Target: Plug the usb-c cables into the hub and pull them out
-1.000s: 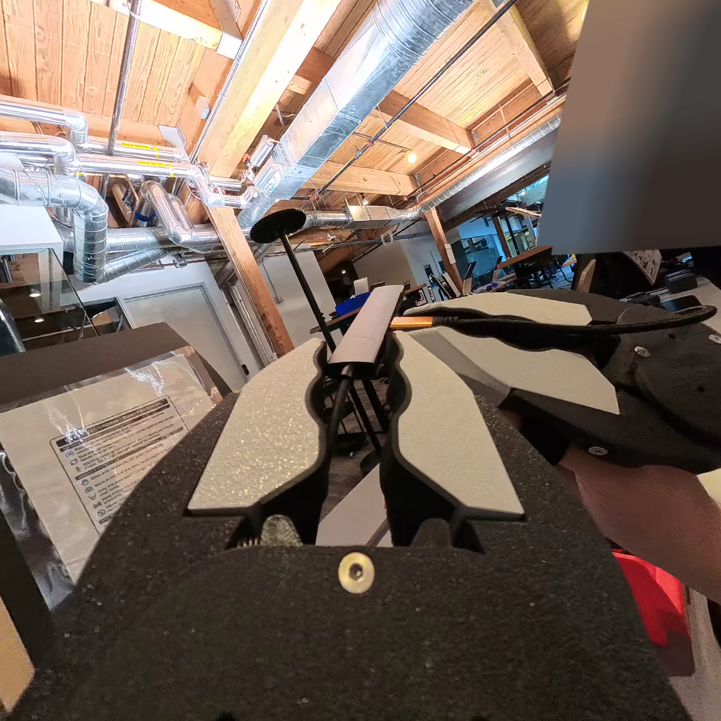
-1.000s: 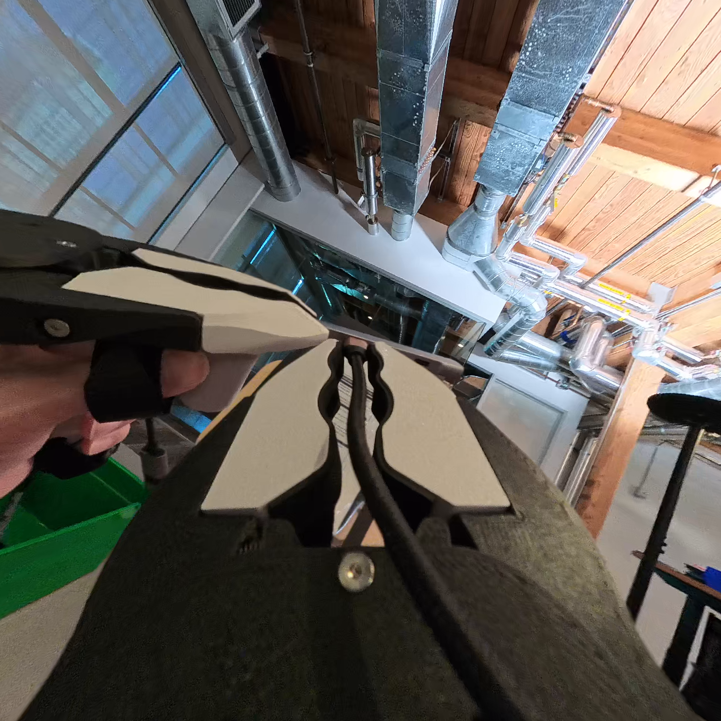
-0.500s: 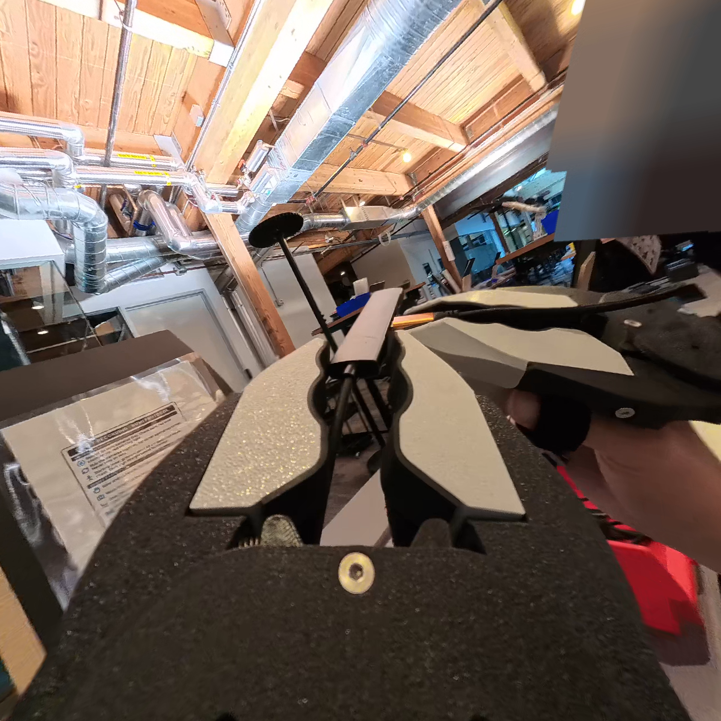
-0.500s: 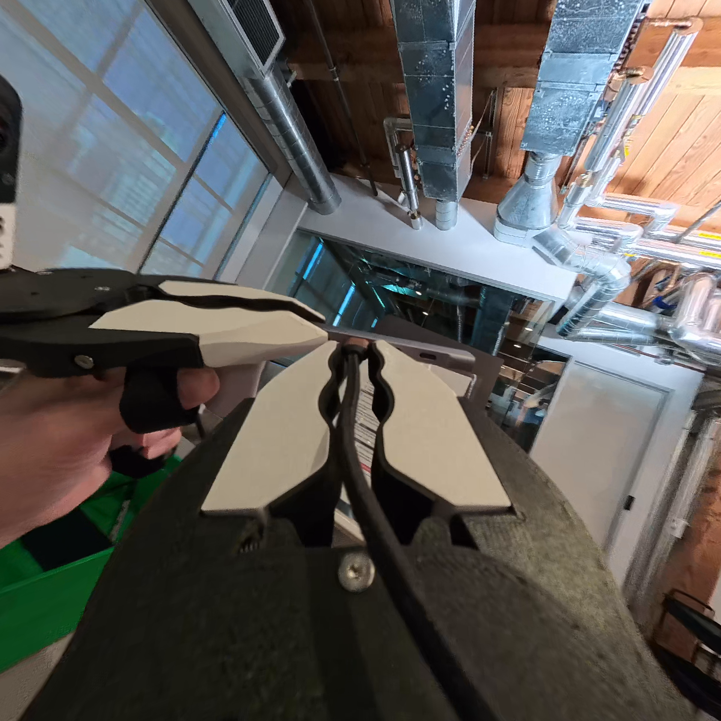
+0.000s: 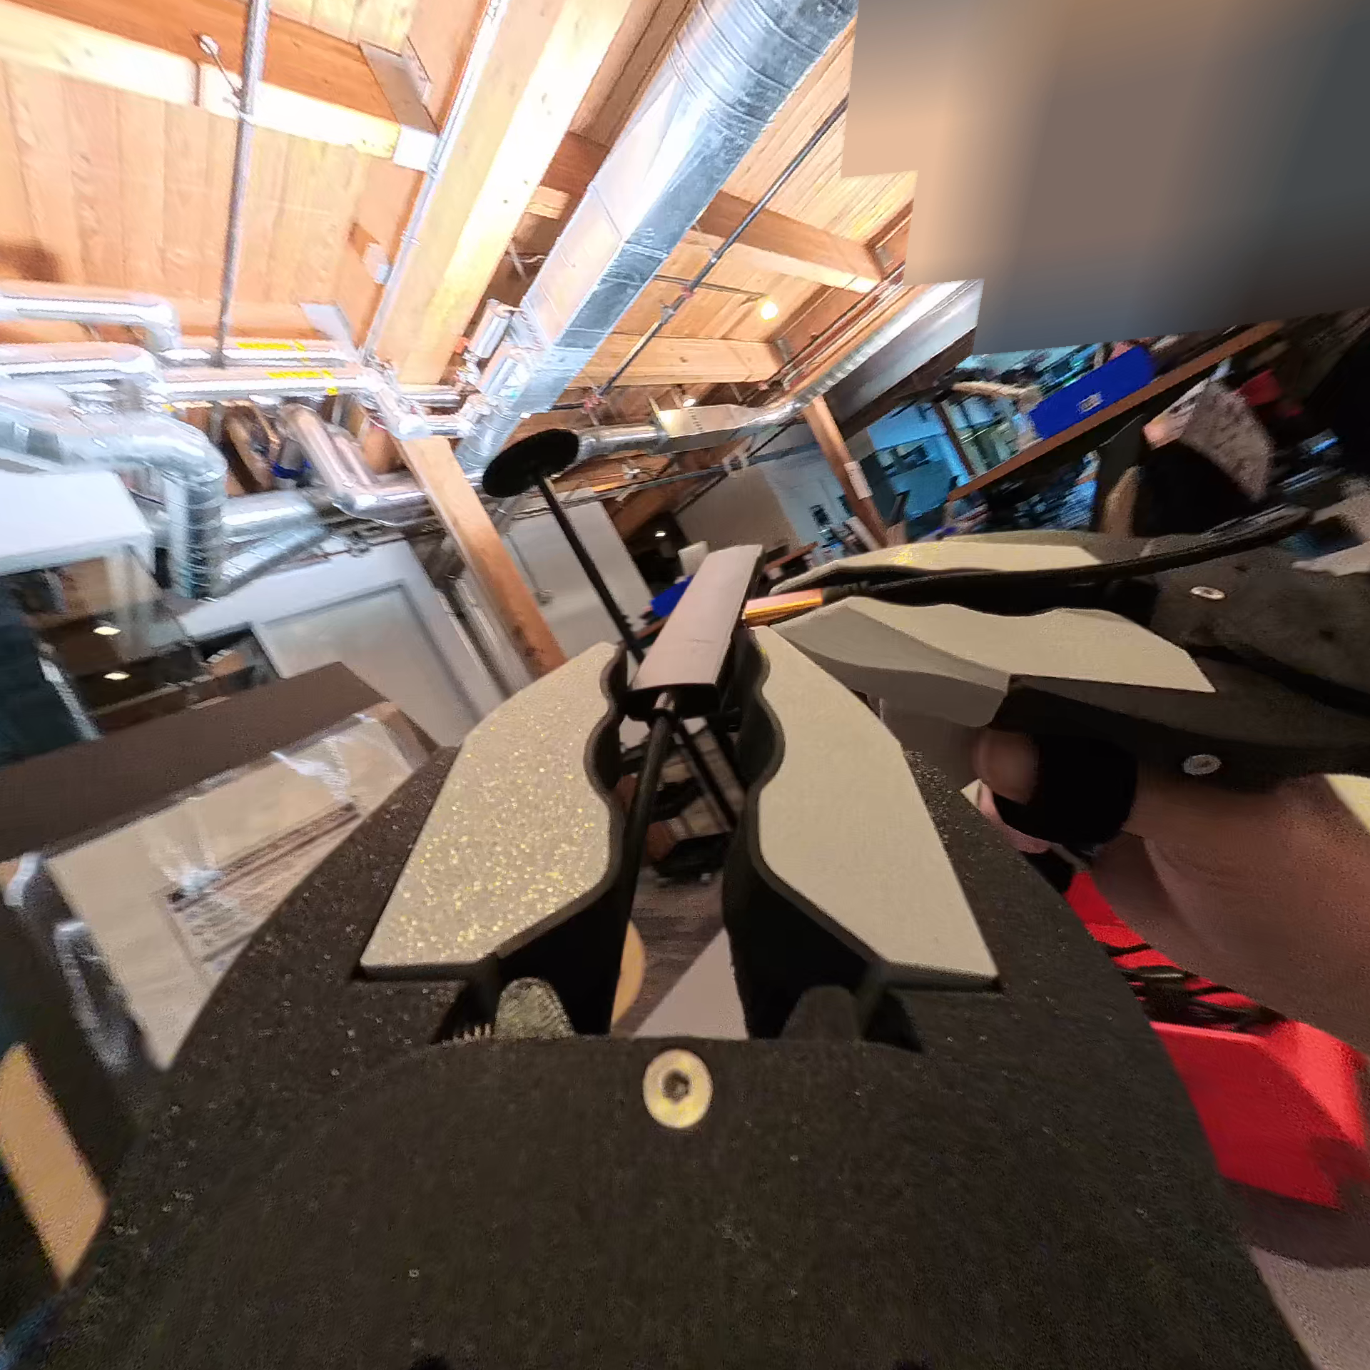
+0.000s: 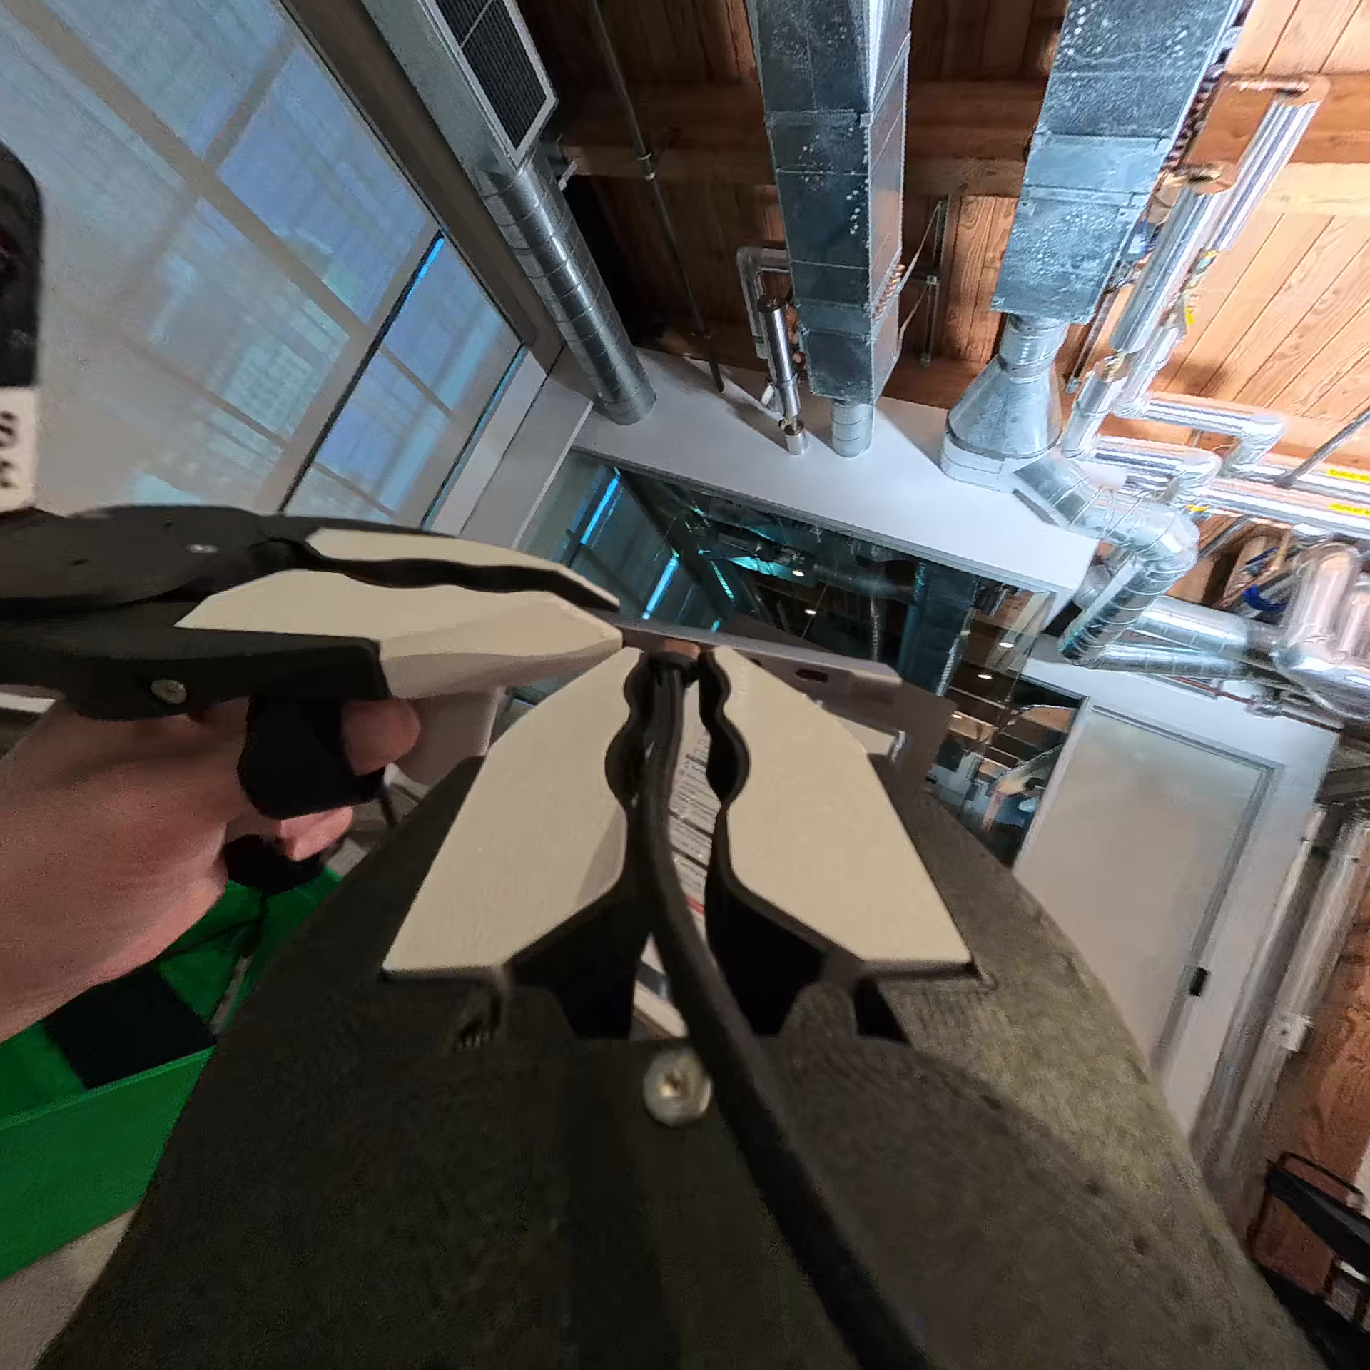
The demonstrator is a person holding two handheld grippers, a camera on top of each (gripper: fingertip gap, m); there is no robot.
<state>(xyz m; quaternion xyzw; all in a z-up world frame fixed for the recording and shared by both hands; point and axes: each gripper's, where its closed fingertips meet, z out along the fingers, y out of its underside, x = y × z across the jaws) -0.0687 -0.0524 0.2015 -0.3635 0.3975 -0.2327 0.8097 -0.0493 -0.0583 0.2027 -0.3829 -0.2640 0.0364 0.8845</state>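
- Jaws of left gripper [image 5: 678,671] clamp the hub [image 5: 697,623]; right gripper [image 6: 671,656] pinches the usb-c cable [image 6: 671,838].
- Best approach: plug [image 5: 778,609] enters from 3 o'clock, kept level and straight.

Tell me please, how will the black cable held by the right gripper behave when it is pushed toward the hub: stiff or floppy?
Probably floppy along its length: the black cable curves as it runs back from the right gripper. Its copper-coloured plug looks rigid, so gripping near it likely keeps the push straight. The hub probably will not slide away, since the left gripper is clamped on it.
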